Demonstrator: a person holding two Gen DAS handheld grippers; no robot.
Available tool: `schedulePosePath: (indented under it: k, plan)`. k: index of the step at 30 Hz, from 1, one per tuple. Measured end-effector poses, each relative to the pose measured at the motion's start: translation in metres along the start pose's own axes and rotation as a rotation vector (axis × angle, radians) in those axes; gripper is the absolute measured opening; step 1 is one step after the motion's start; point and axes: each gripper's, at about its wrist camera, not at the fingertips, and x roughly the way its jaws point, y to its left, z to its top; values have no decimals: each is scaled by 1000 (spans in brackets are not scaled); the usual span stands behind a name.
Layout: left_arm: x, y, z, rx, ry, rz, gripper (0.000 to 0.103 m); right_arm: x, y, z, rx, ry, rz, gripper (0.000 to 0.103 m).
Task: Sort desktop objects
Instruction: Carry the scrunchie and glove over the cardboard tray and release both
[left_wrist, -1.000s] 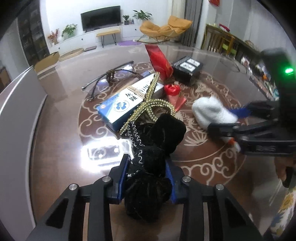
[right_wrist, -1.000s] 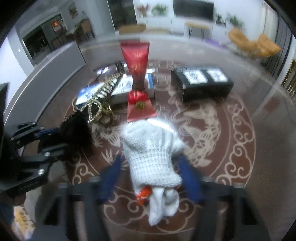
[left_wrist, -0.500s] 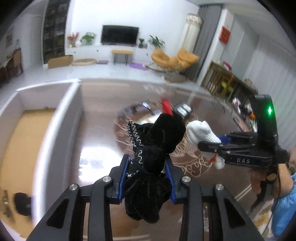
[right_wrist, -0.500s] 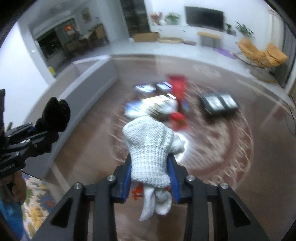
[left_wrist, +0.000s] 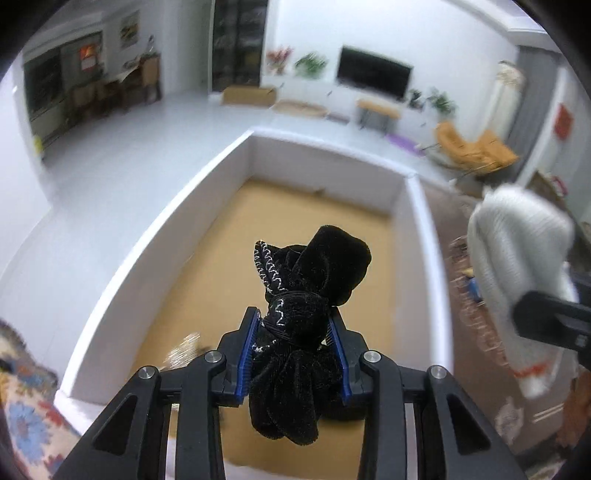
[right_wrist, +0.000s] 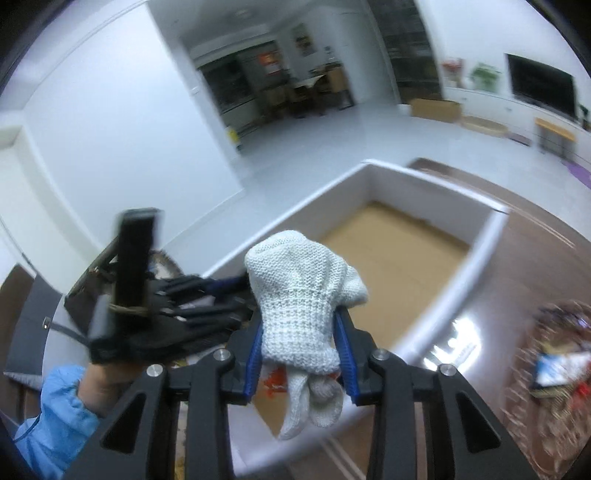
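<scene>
Left gripper (left_wrist: 295, 349): I have its blue pads clamped on the black velvet pouch (left_wrist: 306, 317), low centre of the left wrist view, with the pouch bulging above and below the jaws.
Right gripper (right_wrist: 301, 354): closed on the white knit glove (right_wrist: 301, 299); its cuff is squeezed between the pads and its fingers dangle beneath.
Bin: the white-walled box (left_wrist: 399, 192) with the cardboard-coloured floor fills the middle of the left view, directly behind the pouch; in the right view it lies above and right of the glove.
Done so far: I judge both items picked and carried to the box; neither has been let go.
Box contents: the floor looks bare apart from a blurred patch at lower left that I cannot identify.
Left to do: release both, then go back for more.
Remaining clutter: a blurred heap (right_wrist: 557, 373) on the patterned table, right edge of the right view.
</scene>
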Motion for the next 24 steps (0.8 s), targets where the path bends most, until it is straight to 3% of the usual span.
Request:
schedulePosePath:
  k: [3,5,7,9,11,16,17,18,21,24]
  plan:
    - [14,23,-12,-29,56,21,39,43,15,4,-6,55,21,37]
    - [21,35,-20,-52,83,37,52,67,19,1,-21,98,3,42]
    - [23,42,-28,-60,90,52,85,84,19,-3,-17,133,-14,54]
    - [22,43,-32,-48,75,63,87,93,12,-9,3,140,-15,68]
    - [18,39,-36,-34,62,69,87,92,5,-14,8,120,-23,73]
    - [-1,8,-44,0,-13,39,87,50,-17,-32,4,-25,-78,81]
    - [-8,-4,-48,16,-29,21,87,36,-24,-40,-1,-64,-104,88]
    - [-13,-17,-51,33,-42,2,87,22,-34,-50,-5,-110,-148,94]
    - [-27,-71,-56,107,-77,-75,87,-22,-75,-89,0,-187,-297,101]
    - [-37,-134,-64,199,-99,-171,94,-54,-133,-142,42,-162,-459,101]
